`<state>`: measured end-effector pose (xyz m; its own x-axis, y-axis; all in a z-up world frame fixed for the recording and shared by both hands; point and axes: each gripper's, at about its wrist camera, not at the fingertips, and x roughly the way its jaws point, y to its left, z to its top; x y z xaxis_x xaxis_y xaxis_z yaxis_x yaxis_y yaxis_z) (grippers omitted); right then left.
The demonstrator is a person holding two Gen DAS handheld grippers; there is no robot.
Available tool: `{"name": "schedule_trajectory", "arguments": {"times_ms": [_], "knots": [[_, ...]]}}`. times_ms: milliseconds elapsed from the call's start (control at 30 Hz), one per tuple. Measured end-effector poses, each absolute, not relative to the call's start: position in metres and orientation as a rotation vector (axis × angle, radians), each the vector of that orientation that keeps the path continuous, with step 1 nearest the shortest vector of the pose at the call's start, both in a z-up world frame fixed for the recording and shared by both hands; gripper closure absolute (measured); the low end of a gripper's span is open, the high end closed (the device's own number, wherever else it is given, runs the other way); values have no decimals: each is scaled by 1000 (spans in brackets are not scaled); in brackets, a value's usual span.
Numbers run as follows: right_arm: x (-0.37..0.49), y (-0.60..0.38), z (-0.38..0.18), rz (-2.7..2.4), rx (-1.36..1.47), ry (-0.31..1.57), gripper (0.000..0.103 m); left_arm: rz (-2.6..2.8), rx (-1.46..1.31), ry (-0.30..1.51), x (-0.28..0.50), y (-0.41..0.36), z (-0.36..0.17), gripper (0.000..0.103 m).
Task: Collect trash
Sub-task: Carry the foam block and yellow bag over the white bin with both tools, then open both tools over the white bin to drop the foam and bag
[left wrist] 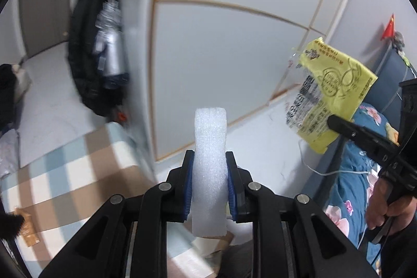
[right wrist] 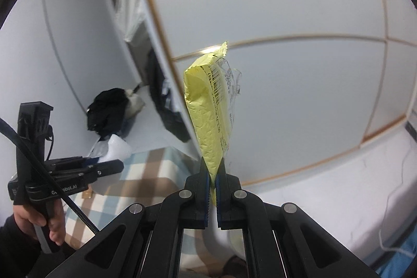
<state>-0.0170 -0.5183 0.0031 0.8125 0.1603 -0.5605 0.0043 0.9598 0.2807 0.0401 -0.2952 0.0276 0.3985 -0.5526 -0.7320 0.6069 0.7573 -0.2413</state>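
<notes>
In the left wrist view, a black backpack (left wrist: pixel 88 54) with a crumpled plastic bottle (left wrist: pixel 110 43) in its side hangs at upper left, blurred. Below it lies a checked blanket (left wrist: pixel 78 173) in brown, blue and white. At bottom centre the left gripper (left wrist: pixel 209 173) has its fingers clamped on a white foam strip (left wrist: pixel 210 160) that stands upright between the blue pads. At right, the right gripper (left wrist: pixel 336 123) pinches a yellow wrapper (left wrist: pixel 331 93) by its lower edge, in front of a floral blue bedcover (left wrist: pixel 346 184).

In the right wrist view, the left gripper sits at lower left with a hand (right wrist: pixel 28 223) on its handle. At centre the right gripper's fingers are shut on the wrapper's bottom corner, the wrapper rising upright before white wardrobe panels (right wrist: pixel 299 100).
</notes>
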Motion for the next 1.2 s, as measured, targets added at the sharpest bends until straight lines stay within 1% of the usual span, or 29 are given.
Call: {"name": "schedule_trajectory", "arguments": {"times_ms": [167,300,400,600,800,1100,1200], "knots": [[-20,-547,-39,37,345,678,100,-790,87,973,47,-335,-1,85],[-15,-567,-79,1,412,746,100,-799,101,1057,59,-367,-37,85],[-11,-579,-111,-18,453,791,100,-816,74,1113,69,-379,-59,85],[-7,-608,-157,-27,528,853,100,-824,105,1236,85,-404,-111,85],[-1,-615,-215,-30,605,932,100,-827,158,1371,92,-429,-155,85],[21,-611,-277,-6,697,1028,100,-798,179,1584,106,-455,-214,85],[28,-607,-297,0,731,1054,100,-777,182,1626,108,-460,-226,85]]}}
